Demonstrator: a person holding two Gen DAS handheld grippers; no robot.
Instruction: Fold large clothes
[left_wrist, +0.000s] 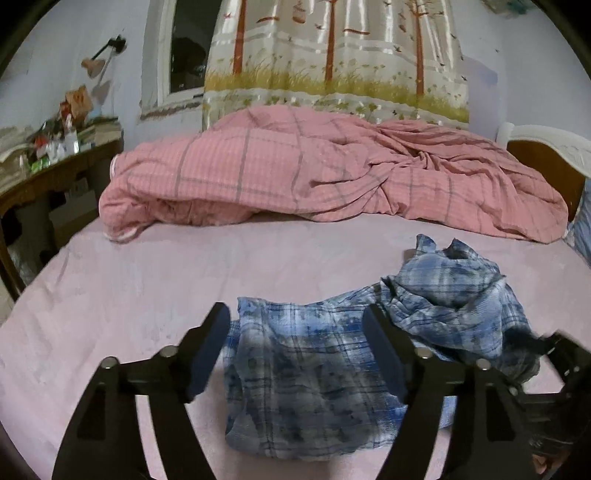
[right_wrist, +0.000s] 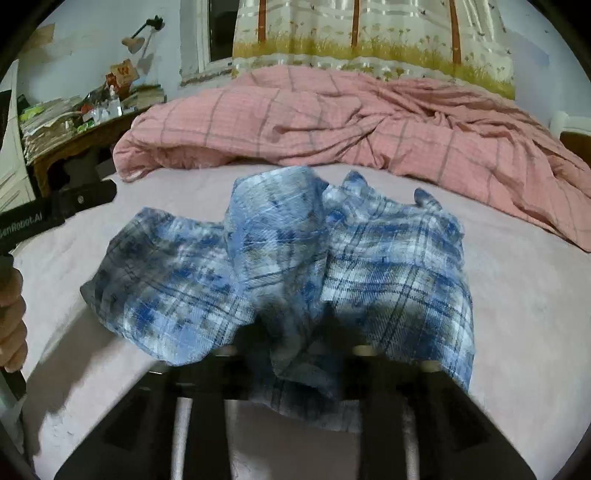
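A blue-and-white plaid shirt (left_wrist: 314, 362) lies crumpled on the pink bed sheet (left_wrist: 129, 295). My left gripper (left_wrist: 295, 332) hovers just above its near-left part. Its dark fingers (left_wrist: 207, 347) stand wide apart and open, and the cloth lies loose under the gap. In the right wrist view the shirt (right_wrist: 388, 266) is bunched into a hump, and its near edge drapes over my right gripper (right_wrist: 295, 343). The cloth hides the fingertips. The black finger arms (right_wrist: 199, 424) stand well apart, with a fold of fabric hanging slack between them.
A rumpled pink checked duvet (left_wrist: 314, 173) fills the far half of the bed. A cluttered wooden desk (left_wrist: 55, 166) stands at the left beside the bed, and a headboard (left_wrist: 546, 147) is at the far right. A hand (right_wrist: 11, 314) holds the left gripper's handle.
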